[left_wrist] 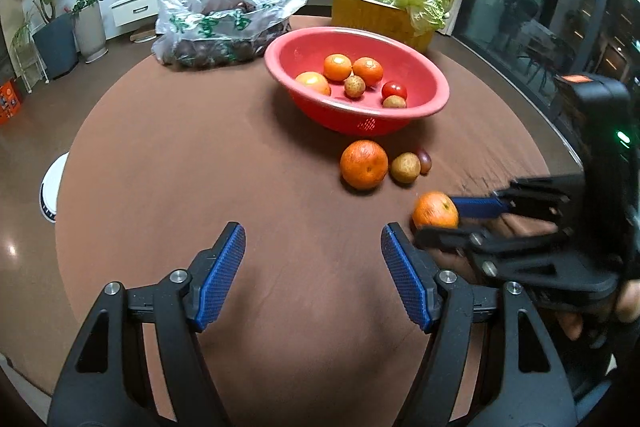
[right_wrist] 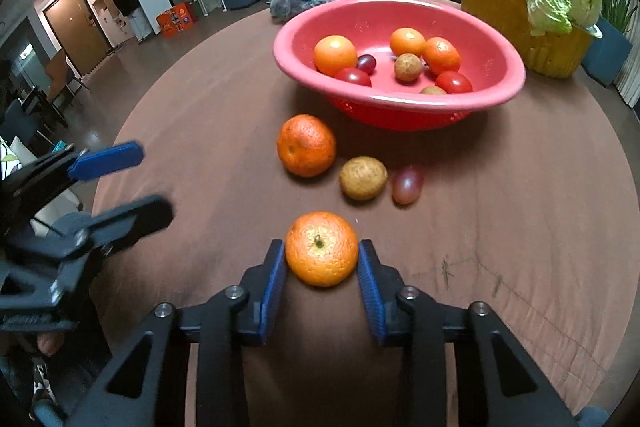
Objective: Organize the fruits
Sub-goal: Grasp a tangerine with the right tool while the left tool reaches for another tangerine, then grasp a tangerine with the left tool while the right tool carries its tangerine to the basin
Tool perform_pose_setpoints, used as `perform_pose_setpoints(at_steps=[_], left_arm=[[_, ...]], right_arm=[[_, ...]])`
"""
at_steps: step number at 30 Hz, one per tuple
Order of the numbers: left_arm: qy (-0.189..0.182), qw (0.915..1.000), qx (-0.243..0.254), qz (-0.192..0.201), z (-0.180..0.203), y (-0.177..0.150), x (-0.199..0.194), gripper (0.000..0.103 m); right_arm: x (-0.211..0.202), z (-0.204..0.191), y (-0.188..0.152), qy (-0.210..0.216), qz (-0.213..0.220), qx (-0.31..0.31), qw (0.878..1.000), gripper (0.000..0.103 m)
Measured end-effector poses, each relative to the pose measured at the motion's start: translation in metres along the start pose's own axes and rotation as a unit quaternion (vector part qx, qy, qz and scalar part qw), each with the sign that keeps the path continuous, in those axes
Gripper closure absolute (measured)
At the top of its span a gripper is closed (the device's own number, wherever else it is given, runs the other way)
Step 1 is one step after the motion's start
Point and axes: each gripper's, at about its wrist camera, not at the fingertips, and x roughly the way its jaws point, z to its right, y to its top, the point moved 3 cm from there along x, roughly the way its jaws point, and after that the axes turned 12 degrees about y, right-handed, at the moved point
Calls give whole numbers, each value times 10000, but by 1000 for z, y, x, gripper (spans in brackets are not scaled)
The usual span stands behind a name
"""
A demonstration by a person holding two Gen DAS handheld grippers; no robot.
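Right gripper (right_wrist: 322, 259) angled down, apparently clamping orange (right_wrist: 322, 249) — left gripper (left_wrist: 312, 259) tilted, agape.

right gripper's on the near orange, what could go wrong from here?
1. The right hand-held gripper pinches the near orange only at its fingertips; the round fruit may squirt out when lifted.
2. A slipped orange could roll into the second orange, the brown fruit and the small purple fruit, scattering them.
3. The open left hand-held gripper hovers close beside the right; the two might collide on the way to the red bowl.
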Motion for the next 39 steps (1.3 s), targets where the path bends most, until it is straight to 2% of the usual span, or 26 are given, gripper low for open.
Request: perform_pose_setpoints(at_steps=[12, 19, 26, 31, 36, 39], left_arm=[[-211, 9984, 463, -232, 38, 42, 64, 35], [-588, 9956, 653, -312, 50, 46, 78, 69], [-644, 9951, 697, -289, 53, 46, 77, 70], [-597, 9964, 569, -187, 39, 46, 60, 70], [-456, 9981, 414, 21, 22, 65, 41, 70], [-246, 9988, 422, 81, 20, 80, 39, 70]], right_arm=[[-62, 39, -7, 89, 586, 604, 9964, 64], [-65, 47, -9, 130, 643, 726, 9952, 64], [-64, 50, -9, 204, 628, 738, 9951, 64], [-71, 52, 0, 155, 686, 666, 9953, 64], [-79, 57, 31, 14, 788, 446, 9959, 64], [-78, 63, 54, -54, 816, 351, 9960, 64]])
